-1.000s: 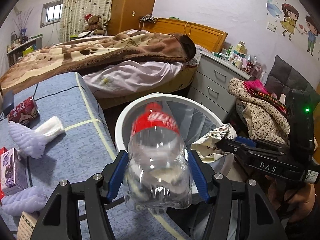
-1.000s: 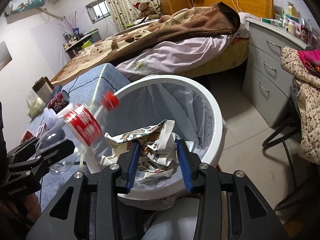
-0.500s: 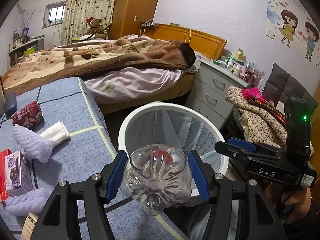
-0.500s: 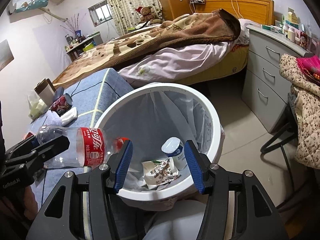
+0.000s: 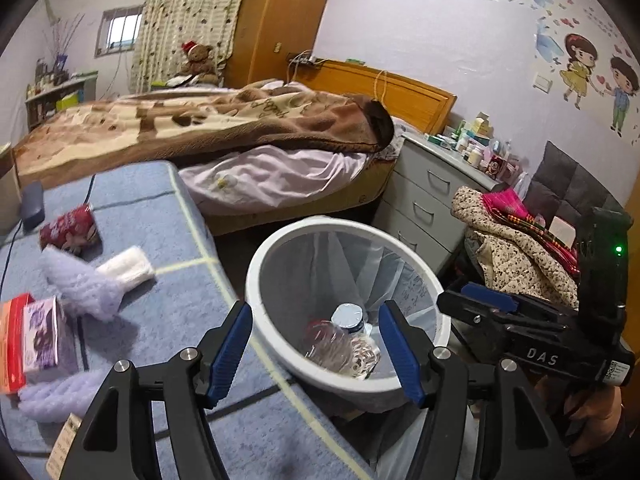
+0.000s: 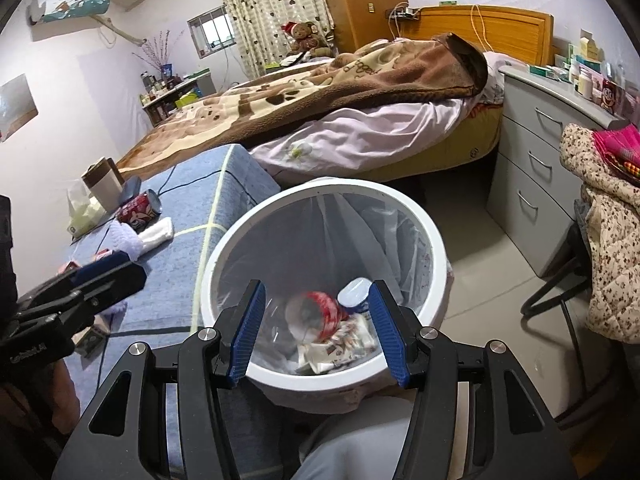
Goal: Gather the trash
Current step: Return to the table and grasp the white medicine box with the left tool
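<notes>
Hovering over the bin [image 5: 256,280], both grippers' fingers [image 5: 230,350] gape empty. A bottle [image 6: 316,314] lies inside, seemingly atop wrappers [image 6: 340,346].

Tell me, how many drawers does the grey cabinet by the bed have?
3. The top drawer sits under the cluttered cabinet top, the middle drawer is below it, and the bottom drawer is nearest the floor. None seem hidden.
</notes>
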`<state>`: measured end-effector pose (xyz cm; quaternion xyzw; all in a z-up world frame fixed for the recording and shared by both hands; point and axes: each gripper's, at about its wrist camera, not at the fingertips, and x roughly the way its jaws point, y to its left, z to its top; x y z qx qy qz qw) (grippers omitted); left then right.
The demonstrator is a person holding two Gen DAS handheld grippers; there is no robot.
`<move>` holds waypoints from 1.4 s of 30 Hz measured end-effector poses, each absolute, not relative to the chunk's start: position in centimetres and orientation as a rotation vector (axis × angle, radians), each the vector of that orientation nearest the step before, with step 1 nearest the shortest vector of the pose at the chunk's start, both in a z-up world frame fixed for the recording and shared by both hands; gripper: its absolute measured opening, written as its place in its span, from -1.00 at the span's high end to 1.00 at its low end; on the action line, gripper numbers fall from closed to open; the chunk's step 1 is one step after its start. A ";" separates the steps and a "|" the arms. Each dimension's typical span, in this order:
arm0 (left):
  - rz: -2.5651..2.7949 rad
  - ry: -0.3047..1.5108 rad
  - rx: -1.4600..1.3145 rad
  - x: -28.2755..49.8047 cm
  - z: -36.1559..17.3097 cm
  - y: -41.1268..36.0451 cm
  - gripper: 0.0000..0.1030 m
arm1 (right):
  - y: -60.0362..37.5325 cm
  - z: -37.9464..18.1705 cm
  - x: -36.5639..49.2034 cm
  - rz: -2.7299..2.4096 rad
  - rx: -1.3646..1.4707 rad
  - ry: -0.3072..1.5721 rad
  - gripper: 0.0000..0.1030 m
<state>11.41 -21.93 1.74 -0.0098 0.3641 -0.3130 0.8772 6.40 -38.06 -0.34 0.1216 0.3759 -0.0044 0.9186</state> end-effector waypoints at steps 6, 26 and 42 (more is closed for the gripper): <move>-0.567 0.791 -0.039 10.8 0.5 -19.1 -0.27 | -36.3 -0.5 6.4 0.049 0.244 0.778 -0.07; -0.302 0.759 -0.119 7.1 -0.2 -6.7 -0.27 | -28.6 0.4 6.3 0.300 0.145 0.783 -0.07; -0.309 0.837 -0.098 8.4 -3.6 -3.6 -0.27 | -25.2 0.1 7.5 0.347 0.101 0.811 -0.07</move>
